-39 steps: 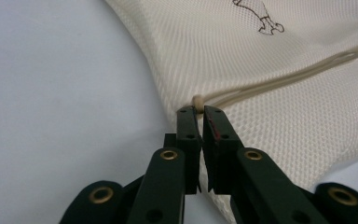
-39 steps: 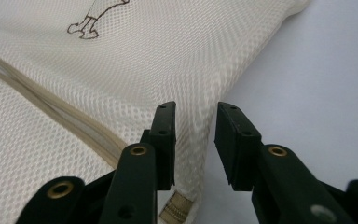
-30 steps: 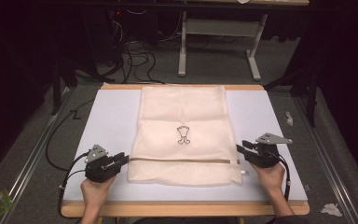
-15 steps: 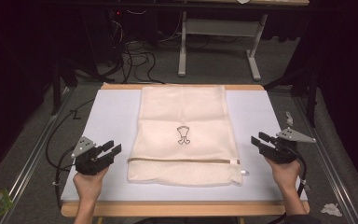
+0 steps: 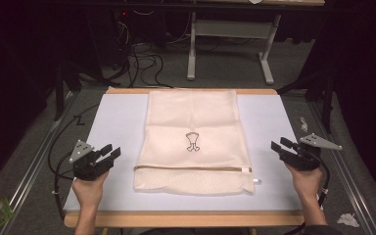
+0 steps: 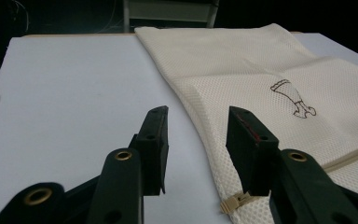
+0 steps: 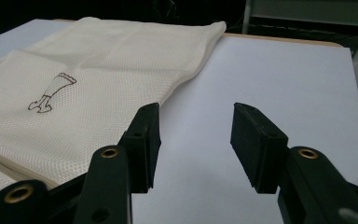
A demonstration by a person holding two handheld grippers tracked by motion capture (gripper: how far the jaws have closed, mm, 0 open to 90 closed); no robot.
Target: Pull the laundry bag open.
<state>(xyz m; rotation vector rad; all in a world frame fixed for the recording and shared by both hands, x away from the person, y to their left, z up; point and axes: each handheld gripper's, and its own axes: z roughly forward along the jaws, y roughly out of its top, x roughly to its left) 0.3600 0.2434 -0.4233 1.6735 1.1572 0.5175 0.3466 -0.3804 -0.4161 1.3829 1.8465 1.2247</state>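
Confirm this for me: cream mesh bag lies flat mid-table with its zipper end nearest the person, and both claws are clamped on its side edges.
Wrong on the claws. In the high view the left claw and right claw sit open, apart from the mesh bag. The bag does lie flat mid-table with its zipper end nearest the person.

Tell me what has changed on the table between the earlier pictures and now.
Both grippers let go of the bag's near corners and drew outward: the left gripper to the left, the right gripper to the right, both open. The bag stayed flat on the table.
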